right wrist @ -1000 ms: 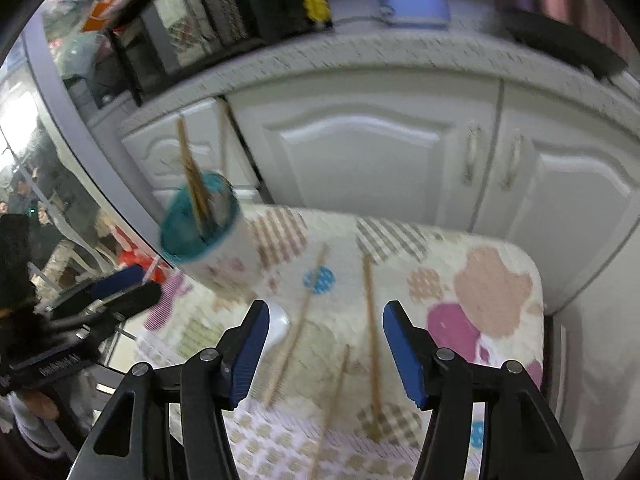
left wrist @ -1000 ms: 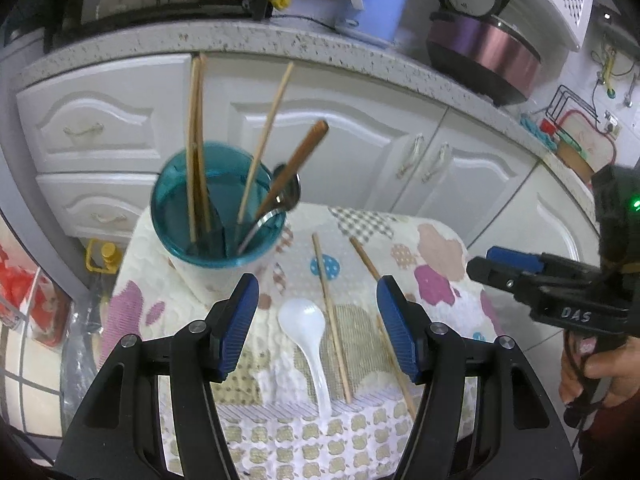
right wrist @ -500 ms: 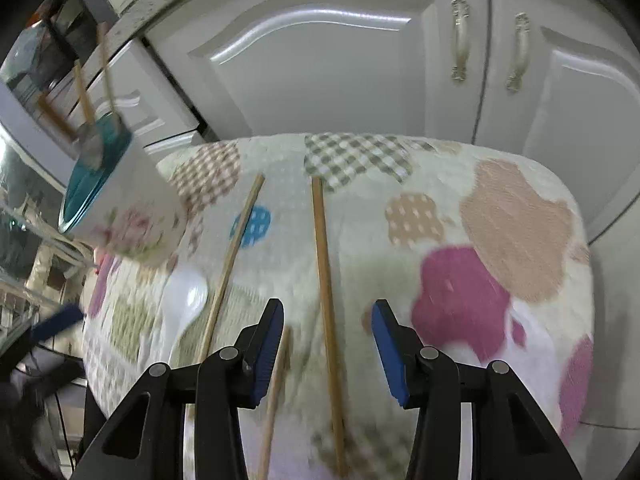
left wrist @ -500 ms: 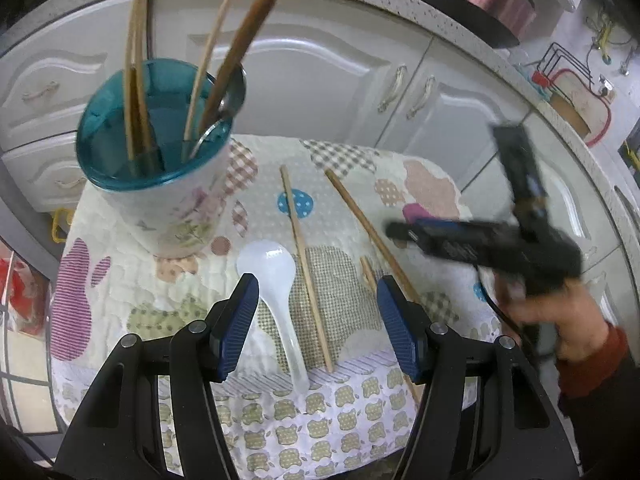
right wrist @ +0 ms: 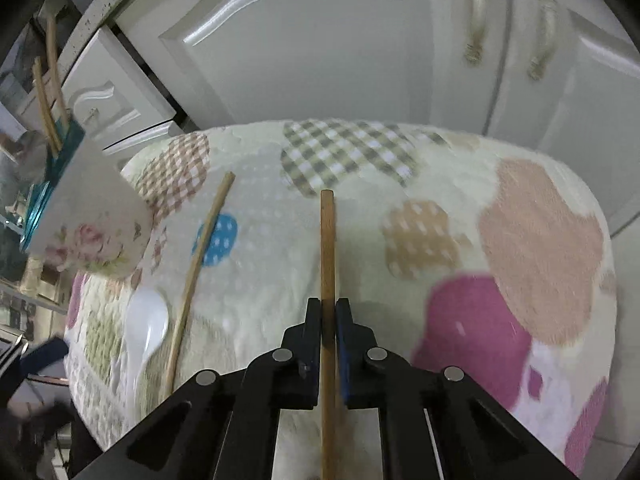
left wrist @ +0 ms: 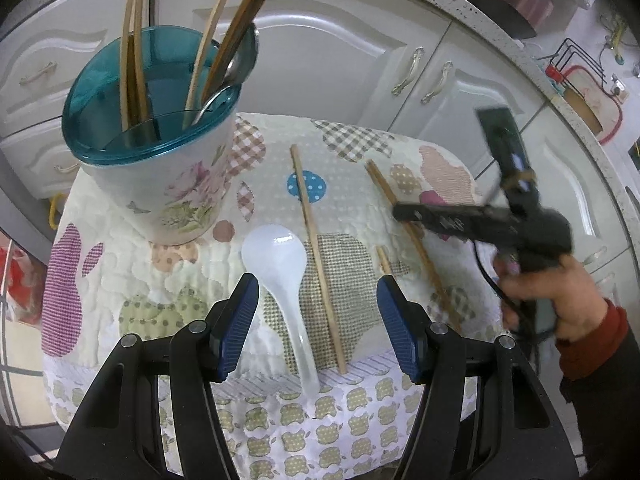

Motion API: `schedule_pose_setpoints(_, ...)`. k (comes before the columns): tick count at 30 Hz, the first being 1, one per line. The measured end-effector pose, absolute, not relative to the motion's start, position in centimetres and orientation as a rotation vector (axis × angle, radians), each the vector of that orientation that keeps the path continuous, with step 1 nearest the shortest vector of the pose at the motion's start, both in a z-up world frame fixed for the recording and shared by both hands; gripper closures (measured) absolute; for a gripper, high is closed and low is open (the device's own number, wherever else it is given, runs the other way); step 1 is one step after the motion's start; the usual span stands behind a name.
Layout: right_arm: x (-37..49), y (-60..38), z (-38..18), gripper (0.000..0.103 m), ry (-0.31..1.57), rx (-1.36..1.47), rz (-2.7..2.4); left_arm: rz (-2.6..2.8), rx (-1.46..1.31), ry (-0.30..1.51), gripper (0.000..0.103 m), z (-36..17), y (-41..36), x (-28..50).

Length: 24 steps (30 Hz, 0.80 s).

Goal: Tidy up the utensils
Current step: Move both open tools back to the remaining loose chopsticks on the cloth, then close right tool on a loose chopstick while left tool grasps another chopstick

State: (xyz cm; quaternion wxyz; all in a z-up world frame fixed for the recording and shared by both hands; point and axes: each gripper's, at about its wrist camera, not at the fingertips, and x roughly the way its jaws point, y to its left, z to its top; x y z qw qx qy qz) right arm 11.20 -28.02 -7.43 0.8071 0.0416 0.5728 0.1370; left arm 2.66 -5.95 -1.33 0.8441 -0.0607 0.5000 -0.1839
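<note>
A floral cup with a teal rim (left wrist: 160, 152) stands at the cloth's far left and holds several chopsticks and a metal spoon; it also shows in the right wrist view (right wrist: 84, 216). A white plastic spoon (left wrist: 280, 268) and a chopstick (left wrist: 316, 252) lie in front of my open, empty left gripper (left wrist: 316, 320). My right gripper (right wrist: 328, 312) is shut on a brown chopstick (right wrist: 327, 240) that lies on the cloth; in the left wrist view the gripper (left wrist: 404, 212) sits over that chopstick (left wrist: 384, 184). Another chopstick (right wrist: 196, 264) and the white spoon (right wrist: 146, 324) lie to its left.
A patchwork quilted cloth (left wrist: 120, 264) covers a small table. White cabinet doors (left wrist: 320, 60) stand close behind it under a speckled counter (left wrist: 460, 4) with a pot. A short third chopstick piece (left wrist: 384, 260) shows near the right gripper.
My right gripper has come down onto the brown chopstick and closed on it. My left gripper has moved closer and lower toward the white spoon and stays open.
</note>
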Motion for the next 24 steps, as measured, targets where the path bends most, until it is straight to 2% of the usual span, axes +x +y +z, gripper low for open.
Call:
schedule_pose_setpoints(9,4.4,-32.3,-7.1,0.095,1.293,0.109,0.273,-0.419,-0.117,1.056,0.041,-1.5,-7.7,2.4)
schedule_pose_setpoints(11,4.0,-32.8,-6.9,0.085,1.288,0.133,0.260,-0.429,-0.111,1.063,0.041,-1.5,-8.2,2.4)
schedule_pose_setpoints(12,3.8,-33.2,-6.7,0.071,1.282,0.144,0.250,-0.434,-0.110,1.066,0.041,-1.5,-8.3,2.4)
schedule_pose_setpoints(13,4.0,-33.2,-6.6,0.065,1.278,0.148,0.245,-0.439,-0.108,1.072,0.041,-1.6,-8.5,2.3)
schedule_pose_setpoints(24,6.0,-32.3,-5.9,0.065,1.248,0.136,0.252,-0.506,-0.049,1.165,0.041,-3.9,-12.2,2.9)
